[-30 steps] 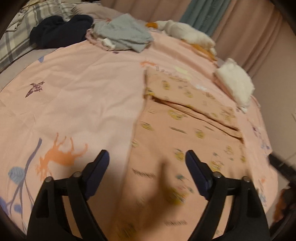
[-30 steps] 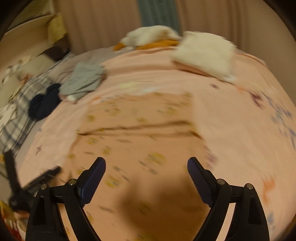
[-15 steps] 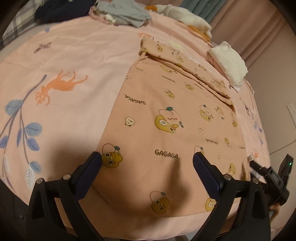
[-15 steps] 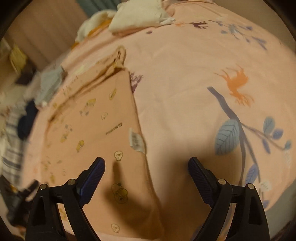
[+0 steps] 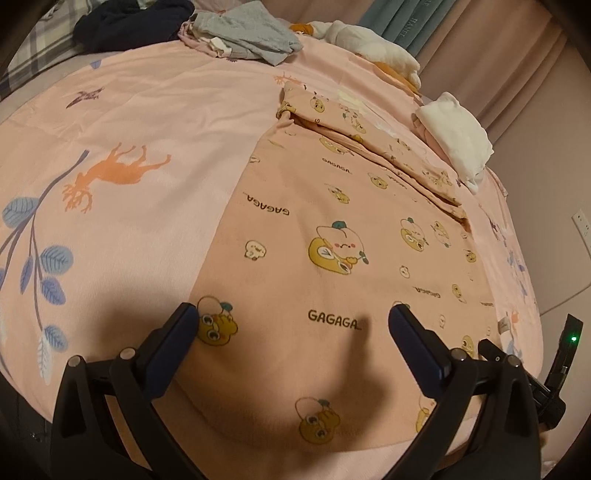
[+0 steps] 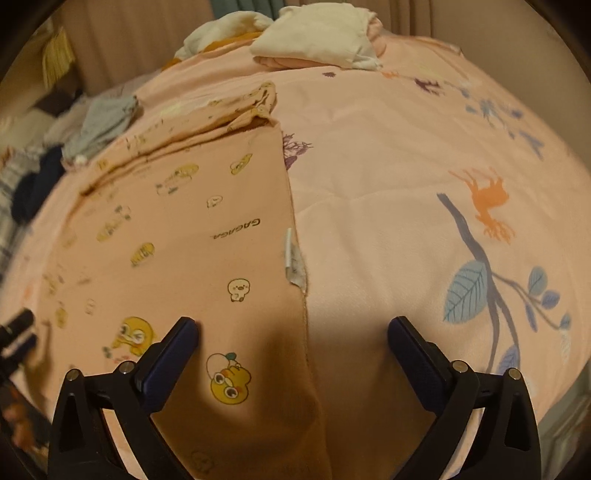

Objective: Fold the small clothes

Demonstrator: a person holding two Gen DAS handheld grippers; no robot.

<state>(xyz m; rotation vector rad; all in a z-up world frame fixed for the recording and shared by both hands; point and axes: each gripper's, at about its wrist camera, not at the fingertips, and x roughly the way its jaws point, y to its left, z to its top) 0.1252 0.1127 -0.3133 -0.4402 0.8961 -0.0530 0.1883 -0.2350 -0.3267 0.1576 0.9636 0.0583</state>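
A peach garment (image 5: 332,229) printed with cartoon ducks and "GAGAGA" lies flat on the pink bedspread (image 5: 129,122), its far part folded over in a band. My left gripper (image 5: 291,325) hovers over the garment's near left corner, jaws wide and still opening, nothing pinched between them. In the right wrist view the garment (image 6: 207,236) fills the left half. My right gripper (image 6: 293,332) straddles its right side edge just below a white label (image 6: 291,258), jaws also opening, pads apart from the cloth.
A folded white cloth (image 5: 454,129) lies on the bed beyond the garment. A grey garment (image 5: 247,33) and a dark navy one (image 5: 129,18) sit at the far left. The bed's front edge runs just below both grippers. Curtains hang behind.
Both grippers dropped and pulled back to the garment's near end by the bed's front edge. Their jaws spread wider. The garment itself lies as before.
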